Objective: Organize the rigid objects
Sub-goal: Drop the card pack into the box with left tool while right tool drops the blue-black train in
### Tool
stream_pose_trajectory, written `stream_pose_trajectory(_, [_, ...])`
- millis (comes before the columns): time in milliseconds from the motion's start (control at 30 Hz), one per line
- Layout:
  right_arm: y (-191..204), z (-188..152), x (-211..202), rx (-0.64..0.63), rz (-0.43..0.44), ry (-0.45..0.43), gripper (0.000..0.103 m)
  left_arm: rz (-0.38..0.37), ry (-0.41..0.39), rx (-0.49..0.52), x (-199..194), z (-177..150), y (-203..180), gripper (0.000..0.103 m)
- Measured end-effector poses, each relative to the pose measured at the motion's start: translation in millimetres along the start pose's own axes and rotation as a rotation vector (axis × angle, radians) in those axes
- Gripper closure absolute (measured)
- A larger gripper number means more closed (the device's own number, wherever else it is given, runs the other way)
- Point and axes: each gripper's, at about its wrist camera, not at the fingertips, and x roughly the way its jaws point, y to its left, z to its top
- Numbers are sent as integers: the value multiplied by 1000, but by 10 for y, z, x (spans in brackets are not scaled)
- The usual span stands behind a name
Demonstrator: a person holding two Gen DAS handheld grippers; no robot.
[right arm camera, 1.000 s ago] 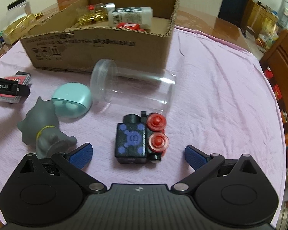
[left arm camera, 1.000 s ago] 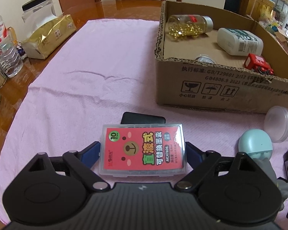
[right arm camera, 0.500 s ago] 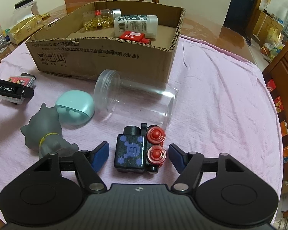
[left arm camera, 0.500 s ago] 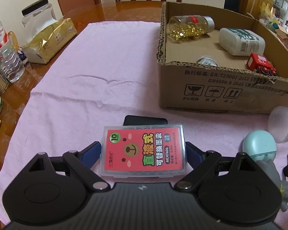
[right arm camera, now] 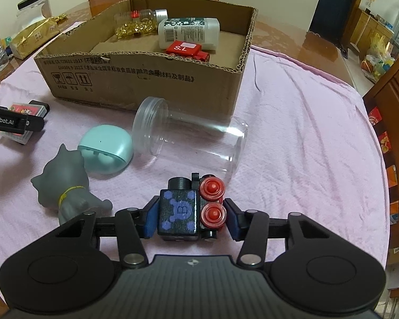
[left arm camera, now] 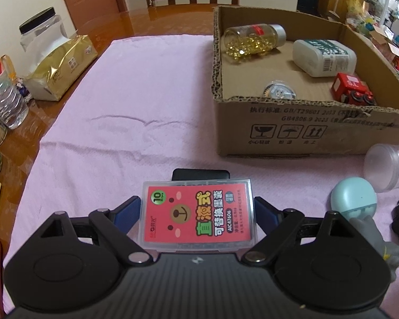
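Note:
My left gripper [left arm camera: 198, 212] is shut on a clear plastic case with a red label [left arm camera: 198, 214] and holds it above the pink cloth, with a black item [left arm camera: 200, 174] beneath. My right gripper [right arm camera: 190, 214] is shut on a black toy vehicle with red wheels [right arm camera: 191, 208]. The cardboard box [right arm camera: 146, 79] holds a capsule bottle [left arm camera: 252, 38], a white bottle [left arm camera: 323, 57], a red toy truck [left arm camera: 351, 89] and a small round tin [left arm camera: 279, 90].
A clear jar [right arm camera: 188, 139] lies on its side before the box. A mint case [right arm camera: 106, 154] and a grey cat figure [right arm camera: 66, 183] sit left of my right gripper. A gold packet [left arm camera: 58, 69] and water bottle [left arm camera: 5, 101] stand at the table's left edge.
My right gripper closed onto the black toy vehicle and lifted it slightly. My left gripper has risen with the red-labelled case, showing more of the box's inside.

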Motion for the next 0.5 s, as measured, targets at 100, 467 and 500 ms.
stream_pose_trajectory(100, [-22,14,-30,-8,3,9,48,-13,-5,34,-84,14,3,14])
stream_pose_trajectory(467, [-123,50,-370,-68,49,23,48,-140,2,232,-556,189,-67,14])
stream_pose_trajectory(500, [-125,62,-424,-80,52,19,48,-148,-8,254,-612,236,-87,14])
